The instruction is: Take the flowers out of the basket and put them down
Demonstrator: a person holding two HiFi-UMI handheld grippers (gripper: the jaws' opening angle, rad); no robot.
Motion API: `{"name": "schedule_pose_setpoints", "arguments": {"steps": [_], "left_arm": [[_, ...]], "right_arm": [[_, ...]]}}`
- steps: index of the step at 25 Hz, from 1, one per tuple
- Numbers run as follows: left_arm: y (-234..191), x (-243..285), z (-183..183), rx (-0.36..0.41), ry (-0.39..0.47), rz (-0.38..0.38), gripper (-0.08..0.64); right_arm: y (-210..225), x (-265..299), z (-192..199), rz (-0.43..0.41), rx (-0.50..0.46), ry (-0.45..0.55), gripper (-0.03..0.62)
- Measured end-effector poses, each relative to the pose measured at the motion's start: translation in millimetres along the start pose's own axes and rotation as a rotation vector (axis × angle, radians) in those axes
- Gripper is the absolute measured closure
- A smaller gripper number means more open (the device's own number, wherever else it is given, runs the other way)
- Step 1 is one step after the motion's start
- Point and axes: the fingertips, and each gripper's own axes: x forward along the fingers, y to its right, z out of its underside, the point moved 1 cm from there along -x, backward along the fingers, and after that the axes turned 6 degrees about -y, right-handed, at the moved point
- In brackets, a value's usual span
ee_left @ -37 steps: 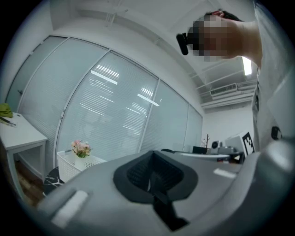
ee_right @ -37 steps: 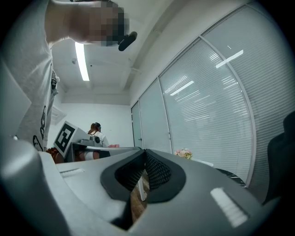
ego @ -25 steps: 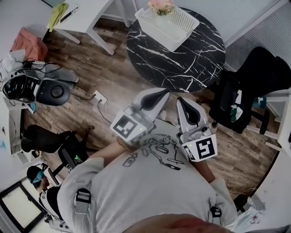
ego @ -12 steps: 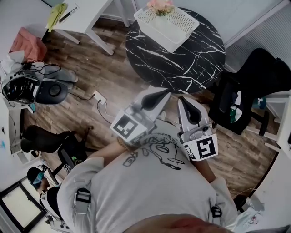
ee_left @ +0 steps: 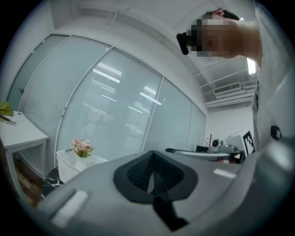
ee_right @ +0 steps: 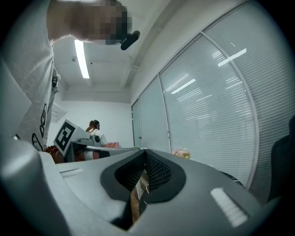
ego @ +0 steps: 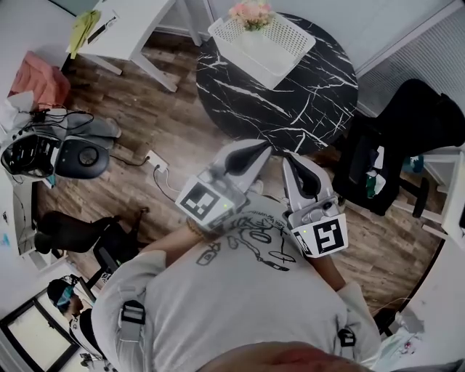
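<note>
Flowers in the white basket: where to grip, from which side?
Probably just under the blooms, where the flowers stand upright above the basket rim. Come from above on the near side: they sit in its far corner. Stems not visible.

Two grippers in your hands, the left gripper (ego: 258,149) and the right gripper (ego: 289,160); one round table (ego: 290,109) ahead of you; one basket (ego: 294,33) on it; one bunch of flowers (ego: 251,13) in the basket; one white desk (ego: 138,29) at upper left; one pink cloth (ego: 40,76) at the left edge; one other person (ego: 62,294) at lower left.
</note>
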Motion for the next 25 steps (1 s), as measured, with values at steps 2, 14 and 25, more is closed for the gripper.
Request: {"name": "schedule_pose_setpoints", "arguments": {"steps": [2,14,25], "left_arm": [[-7.2,5.5,-2.2,-0.001,-0.001,0.006,0.557],[-82.7,45.7,-19.4,-0.013,-0.034,0.018,0.557],[-166.1,77.2,-40.4,-0.027,-0.051,0.036,0.557]], "right_arm": [[5.1,6.3,-0.8,0.005,0.001,-0.001,0.588],[54.8,80.0,-12.3,0.020,0.014,-0.017,0.588],[95.5,163.3,-24.2,0.038,0.027,-0.039,0.588]]}}
